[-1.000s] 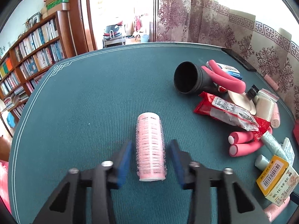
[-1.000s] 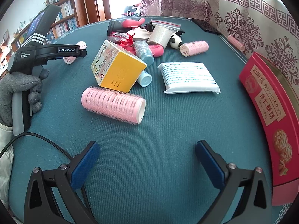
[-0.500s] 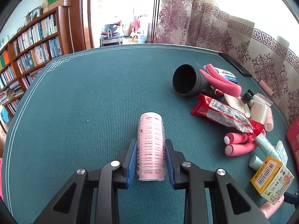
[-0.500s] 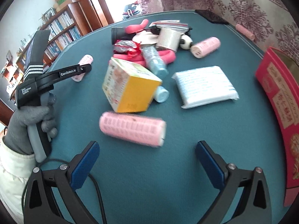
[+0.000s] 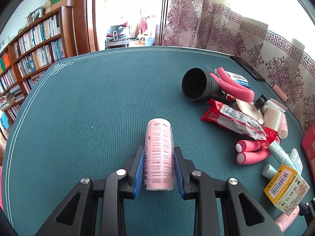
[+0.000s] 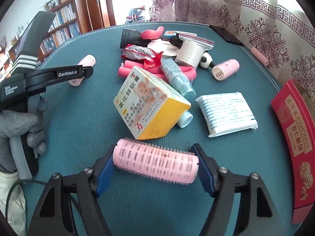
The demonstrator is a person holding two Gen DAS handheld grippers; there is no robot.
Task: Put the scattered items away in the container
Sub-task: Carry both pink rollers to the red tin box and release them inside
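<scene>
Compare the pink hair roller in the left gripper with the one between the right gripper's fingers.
The left gripper is shut on its pink hair roller, pads against the long sides, so it points away along the fingers. The roller at the right gripper lies crosswise, a finger at each end, jaws closing; whether the pads press yet is unclear. Both are pink, bristly cylinders on the green table.

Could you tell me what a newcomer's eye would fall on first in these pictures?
Each claw has a pink hair roller: the left claw grips one by its sides, the right claw is closing on another end to end. Behind lies a clutter heap with a yellow box.
</scene>
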